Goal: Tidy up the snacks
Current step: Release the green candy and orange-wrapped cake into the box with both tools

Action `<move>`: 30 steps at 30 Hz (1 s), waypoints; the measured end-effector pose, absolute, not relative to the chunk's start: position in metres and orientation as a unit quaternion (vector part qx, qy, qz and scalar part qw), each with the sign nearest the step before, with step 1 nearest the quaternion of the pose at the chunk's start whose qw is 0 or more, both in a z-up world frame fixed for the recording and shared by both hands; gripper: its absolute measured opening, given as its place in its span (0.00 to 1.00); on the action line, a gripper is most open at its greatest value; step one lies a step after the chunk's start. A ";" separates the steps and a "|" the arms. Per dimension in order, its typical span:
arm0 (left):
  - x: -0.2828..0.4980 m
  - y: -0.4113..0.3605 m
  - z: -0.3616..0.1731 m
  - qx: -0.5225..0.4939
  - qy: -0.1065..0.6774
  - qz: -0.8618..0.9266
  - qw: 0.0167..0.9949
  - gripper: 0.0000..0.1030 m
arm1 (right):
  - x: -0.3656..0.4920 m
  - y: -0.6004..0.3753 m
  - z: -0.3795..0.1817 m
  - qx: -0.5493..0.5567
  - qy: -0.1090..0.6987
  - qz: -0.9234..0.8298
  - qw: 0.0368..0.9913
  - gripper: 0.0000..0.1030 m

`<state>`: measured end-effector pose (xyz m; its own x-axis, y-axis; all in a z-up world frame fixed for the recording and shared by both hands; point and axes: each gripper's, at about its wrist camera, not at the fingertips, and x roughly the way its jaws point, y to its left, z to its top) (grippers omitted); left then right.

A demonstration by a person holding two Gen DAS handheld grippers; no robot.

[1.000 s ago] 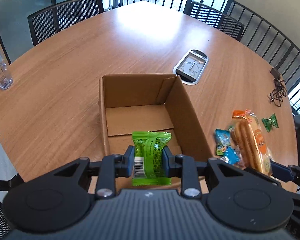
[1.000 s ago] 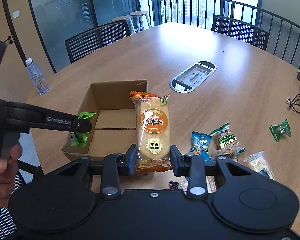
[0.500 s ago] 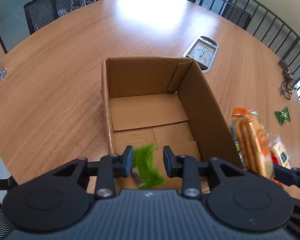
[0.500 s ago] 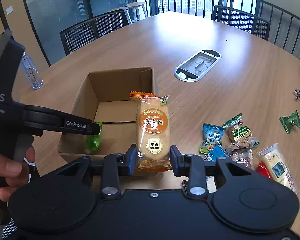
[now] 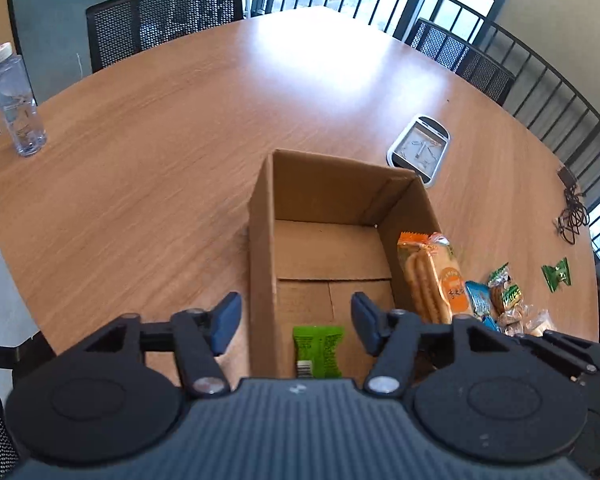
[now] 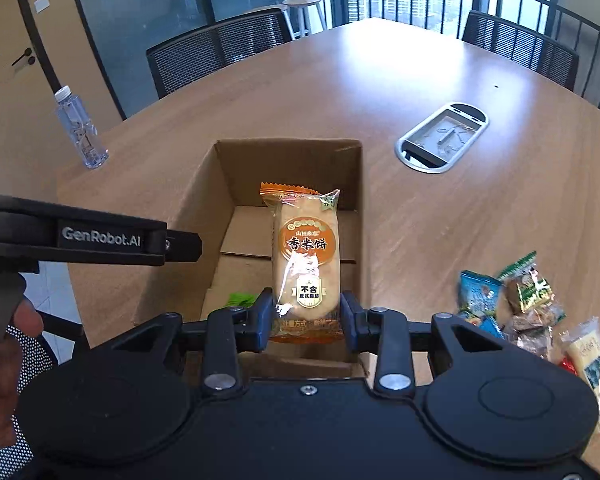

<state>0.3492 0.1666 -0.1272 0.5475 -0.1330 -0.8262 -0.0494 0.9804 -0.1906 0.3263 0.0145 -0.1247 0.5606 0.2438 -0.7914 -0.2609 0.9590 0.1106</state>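
Note:
An open cardboard box (image 5: 260, 240) stands on the wooden table; it also shows in the right wrist view (image 6: 204, 200). A green snack packet (image 5: 318, 350) lies on the box floor at its near end, and a corner of it shows in the right wrist view (image 6: 240, 300). My left gripper (image 5: 296, 322) is open and empty above the box's near left wall. My right gripper (image 6: 305, 320) is shut on an orange rice-cracker packet (image 6: 306, 260) and holds it over the box's near right part; the packet also shows in the left wrist view (image 5: 430, 276).
Several loose snack packets (image 6: 512, 296) lie on the table right of the box, with a green one (image 5: 556, 274) farther right. A water bottle (image 6: 80, 128) stands at the left. A metal cable hatch (image 6: 442, 136) and a black cable (image 5: 572, 216) lie beyond. Chairs ring the table.
My left gripper opened and dropped the green packet into the box, then drew back and left. My right gripper carried the orange packet left, over the box.

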 end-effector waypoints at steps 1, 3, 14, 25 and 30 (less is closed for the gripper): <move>0.347 0.169 -0.126 -0.097 0.473 -0.025 0.875 0.65 | 0.328 0.016 -0.126 -0.009 0.448 0.145 0.882 0.33; 0.345 0.174 -0.126 -0.097 0.475 -0.015 0.874 0.72 | 0.330 0.020 -0.129 -0.012 0.451 0.148 0.880 0.33; 0.333 0.195 -0.131 -0.129 0.488 0.028 0.863 0.91 | 0.330 0.023 -0.130 -0.017 0.454 0.143 0.879 0.62; 0.319 0.191 -0.125 -0.119 0.478 0.041 0.869 1.00 | 0.309 0.001 -0.119 0.005 0.449 0.147 0.881 0.81; 0.309 0.184 -0.120 -0.109 0.475 0.041 0.872 1.00 | 0.298 -0.009 -0.114 0.005 0.444 0.152 0.883 0.92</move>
